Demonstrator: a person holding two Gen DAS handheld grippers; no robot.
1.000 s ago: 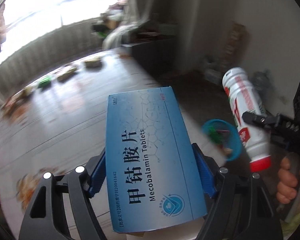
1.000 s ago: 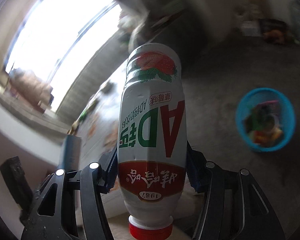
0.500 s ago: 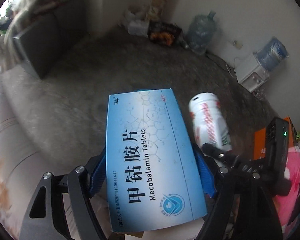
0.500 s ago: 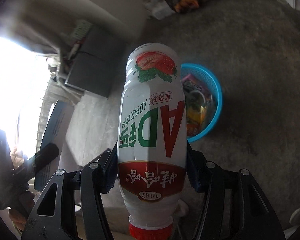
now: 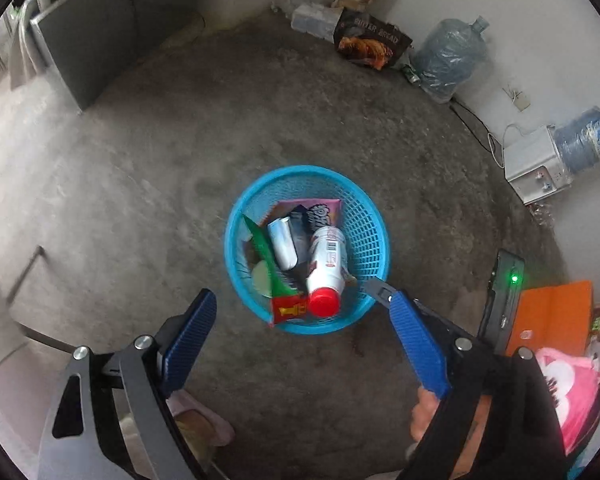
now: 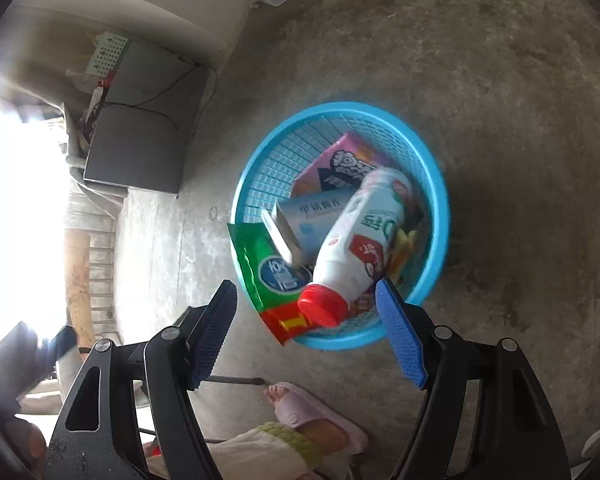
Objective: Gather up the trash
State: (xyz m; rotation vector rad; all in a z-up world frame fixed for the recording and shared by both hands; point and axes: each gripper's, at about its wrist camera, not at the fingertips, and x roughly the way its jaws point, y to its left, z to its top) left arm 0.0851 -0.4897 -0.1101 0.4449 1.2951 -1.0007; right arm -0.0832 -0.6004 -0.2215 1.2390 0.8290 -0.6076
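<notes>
Dropped bottle (image 6: pixel 364 236) — in basket (image 6: pixel 432 184), below fingers (image 6: pixel 400 336)

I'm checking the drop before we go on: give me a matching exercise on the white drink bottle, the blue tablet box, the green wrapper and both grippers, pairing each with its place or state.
Things:
1. white plastic drink bottle with red cap
2. blue cardboard tablet box
3. green foil wrapper
4. left gripper and right gripper

Places or states:
A. sticks out over the blue mesh basket's rim
B. jaws apart, nothing between them
C. in the basket, cap toward the cameras
D. in the basket, beside the bottle

Pairs: 1-C, 2-D, 3-A, 4-B
</notes>
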